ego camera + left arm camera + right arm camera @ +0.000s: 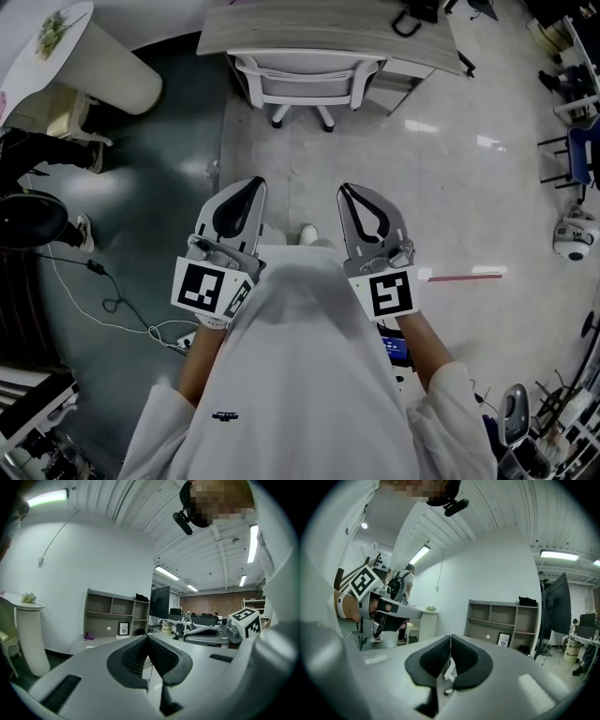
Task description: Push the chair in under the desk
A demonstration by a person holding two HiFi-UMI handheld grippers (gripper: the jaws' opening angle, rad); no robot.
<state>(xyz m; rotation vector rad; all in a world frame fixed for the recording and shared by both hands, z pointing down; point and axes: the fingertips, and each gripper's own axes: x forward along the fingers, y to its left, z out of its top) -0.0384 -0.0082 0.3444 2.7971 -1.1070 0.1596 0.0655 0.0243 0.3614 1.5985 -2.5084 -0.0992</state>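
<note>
Chair (pixel 307 82) sits at the desk (pixel 281 33) — my left gripper (pixel 253 186) and right gripper (pixel 345 189) hang well back, jaws pressed together, empty.

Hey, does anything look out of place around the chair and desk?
No, the chair sits square against the desk. Only a loose cable snaking across the floor at left looks untidy.

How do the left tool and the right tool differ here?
The left tool hangs over the seam between dark floor and pale floor; the right tool hangs over pale floor only. The left tool's cube marker shows a different pattern from the right tool's. Both are shut, empty, and well short of the white chair.
</note>
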